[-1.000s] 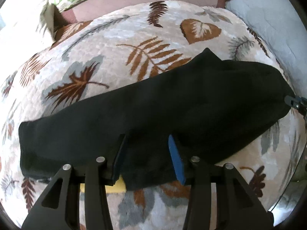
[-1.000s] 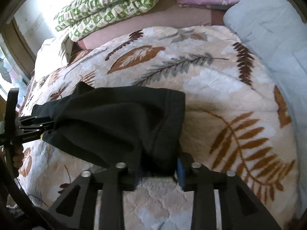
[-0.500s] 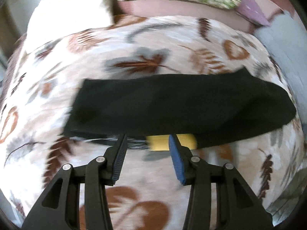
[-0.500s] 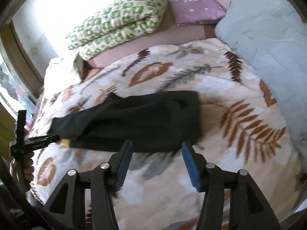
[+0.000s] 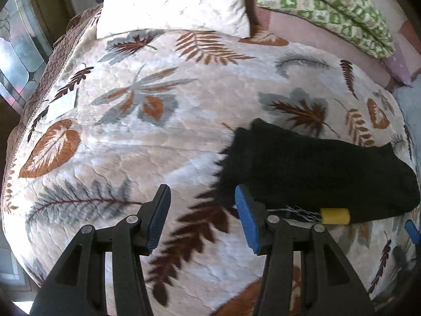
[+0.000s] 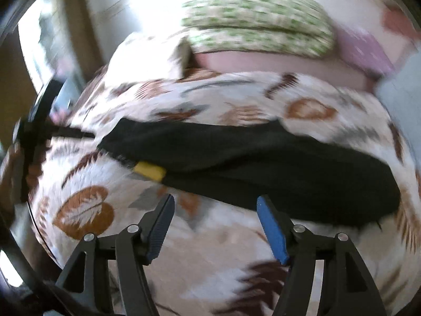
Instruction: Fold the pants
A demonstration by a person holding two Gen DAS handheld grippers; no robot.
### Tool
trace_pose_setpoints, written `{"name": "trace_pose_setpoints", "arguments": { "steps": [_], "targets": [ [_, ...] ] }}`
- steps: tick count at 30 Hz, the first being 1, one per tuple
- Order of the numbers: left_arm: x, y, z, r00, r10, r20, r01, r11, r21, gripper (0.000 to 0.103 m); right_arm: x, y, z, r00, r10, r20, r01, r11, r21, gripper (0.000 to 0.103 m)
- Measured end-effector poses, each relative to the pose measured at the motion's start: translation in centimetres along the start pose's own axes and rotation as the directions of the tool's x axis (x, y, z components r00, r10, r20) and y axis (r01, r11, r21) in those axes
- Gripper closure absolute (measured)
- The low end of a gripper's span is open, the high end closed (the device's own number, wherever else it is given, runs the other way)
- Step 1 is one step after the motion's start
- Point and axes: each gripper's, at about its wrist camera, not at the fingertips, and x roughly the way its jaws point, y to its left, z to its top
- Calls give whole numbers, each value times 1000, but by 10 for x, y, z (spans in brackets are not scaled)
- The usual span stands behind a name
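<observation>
The black pants (image 5: 315, 168) lie folded lengthwise on the leaf-patterned bedspread (image 5: 158, 137), with a yellow tag (image 5: 334, 216) at their near edge. In the left wrist view they are to the right of my left gripper (image 5: 201, 197), which is open and empty over bare bedspread. In the blurred right wrist view the pants (image 6: 250, 163) stretch across the middle, just beyond my right gripper (image 6: 214, 208), which is open and empty. The yellow tag (image 6: 149, 171) shows there too. The left gripper (image 6: 39, 131) appears at the left edge of that view.
A white pillow (image 5: 179, 2), a green-patterned folded quilt (image 5: 329, 8) and a purple cushion (image 5: 400, 65) lie at the head of the bed. A pale blue blanket (image 6: 402, 100) lies along the right. A window (image 5: 18, 52) is at the left.
Both grippers let go of the pants and pulled back. The left view swung left, so the pants now sit at its right. The right gripper went from shut on the fabric to open.
</observation>
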Motion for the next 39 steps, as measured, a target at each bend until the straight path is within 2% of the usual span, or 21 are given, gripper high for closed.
{"name": "trace_pose_setpoints", "arguments": {
  "steps": [4,8,14,17,21,25,31,34,35,36,37,39],
  "targets": [
    [10,11,9,1000,-13,-28,13,1000,-3,53,34,49,7,999,-36,-29,31,987,-160,32],
    [16,21,14,999,-38,-36,38,999,-13,54,65,79,10,996,-74,-59,56,963,-263,32],
    [29,30,19,997,-53,-64,52,999,-11,54,96,90,15,978,-202,-60,164,909,-383,31],
    [37,37,20,995,-60,-82,58,998,-28,54,108,91,17,960,-276,-53,228,874,-430,31],
    [44,43,19,991,-71,-114,66,997,-41,54,111,89,21,960,-271,-64,215,868,-448,28],
    [41,41,19,992,-71,-106,69,997,-30,54,101,89,15,972,-222,-76,165,875,-454,26],
    [38,33,18,991,-74,-115,73,997,-13,54,116,88,24,972,-226,-60,176,874,-453,24],
    [39,27,17,991,-52,-127,54,998,13,54,125,78,34,976,-196,-94,141,900,-413,23],
    [40,25,17,990,-49,-129,51,999,17,54,127,75,36,978,-176,-112,117,907,-405,30],
    [42,24,18,990,-47,-133,50,999,18,54,130,74,37,980,-150,-132,86,913,-399,43],
    [43,22,19,989,-45,-138,48,999,17,54,131,74,37,981,-126,-144,59,916,-396,49],
    [44,19,21,988,-52,-144,55,998,14,54,130,79,36,983,-108,-149,38,911,-411,69]
  ]
}}
